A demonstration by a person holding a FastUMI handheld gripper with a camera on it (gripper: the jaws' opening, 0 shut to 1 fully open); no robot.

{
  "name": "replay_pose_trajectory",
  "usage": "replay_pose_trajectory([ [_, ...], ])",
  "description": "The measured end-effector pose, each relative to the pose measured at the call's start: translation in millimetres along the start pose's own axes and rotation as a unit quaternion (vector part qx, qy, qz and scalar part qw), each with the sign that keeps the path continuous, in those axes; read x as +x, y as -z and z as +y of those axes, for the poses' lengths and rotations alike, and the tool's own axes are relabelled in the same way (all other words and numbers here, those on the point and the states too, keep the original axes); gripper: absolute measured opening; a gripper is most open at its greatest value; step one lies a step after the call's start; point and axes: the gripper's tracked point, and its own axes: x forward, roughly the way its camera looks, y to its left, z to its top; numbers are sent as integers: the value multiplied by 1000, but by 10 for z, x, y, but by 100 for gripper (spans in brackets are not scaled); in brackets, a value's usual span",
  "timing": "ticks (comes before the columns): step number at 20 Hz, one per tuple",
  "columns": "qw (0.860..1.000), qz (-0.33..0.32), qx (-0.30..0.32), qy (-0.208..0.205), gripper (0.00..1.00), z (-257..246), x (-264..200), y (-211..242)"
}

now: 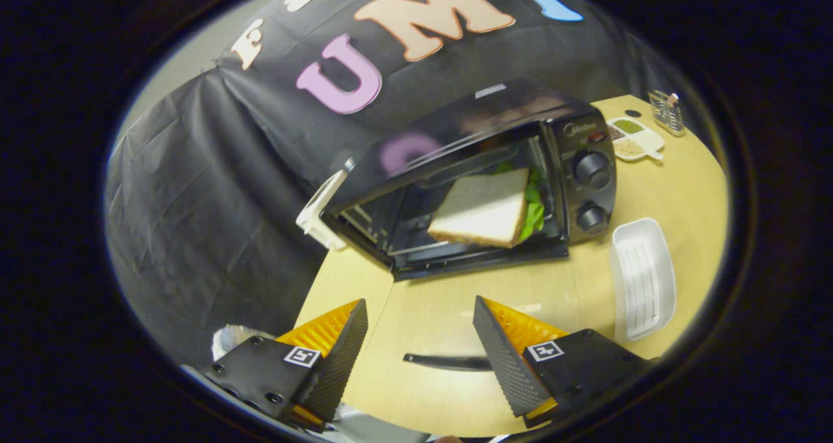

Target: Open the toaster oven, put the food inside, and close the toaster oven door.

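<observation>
So the sandwich is already sitting in the toaster oven, tilted, lettuce poking out the right side. It looks soft and light, so I'd leave it alone. The gripper hangs back over the table, fingers apart with nothing between them. The dropped door looks stiff, probably best nudged up from its front lip. The white tray sits off to the right; plenty of room ahead.

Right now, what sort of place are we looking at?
Probably a staged kitchen corner in a recording booth. A black toaster oven stands open with a sandwich inside, a white ridged plastic tray lies beside it on the pale wooden table, and the hand-held gripper is open.
</observation>
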Motion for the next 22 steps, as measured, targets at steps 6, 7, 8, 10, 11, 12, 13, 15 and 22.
replay_pose_trajectory([
  [6, 993, 97, -54, -43, 99, 117, -189, 543],
  [7, 990, 113, -66, -48, 99, 143, -229, 650],
  [8, 988, 128, -75, -46, 99, 120, -253, 732],
  [10, 983, 155, -91, -38, 99, 41, -275, 902],
  [11, 981, 169, -95, -31, 99, -13, -264, 976],
  [12, 977, 185, -100, -20, 99, -103, -267, 1064],
  [13, 976, 193, -105, -12, 99, -180, -250, 1124],
  [15, 971, 206, -120, 4, 99, -359, -207, 1185],
  [22, 973, 195, -122, 33, 98, -691, -48, 1070],
])
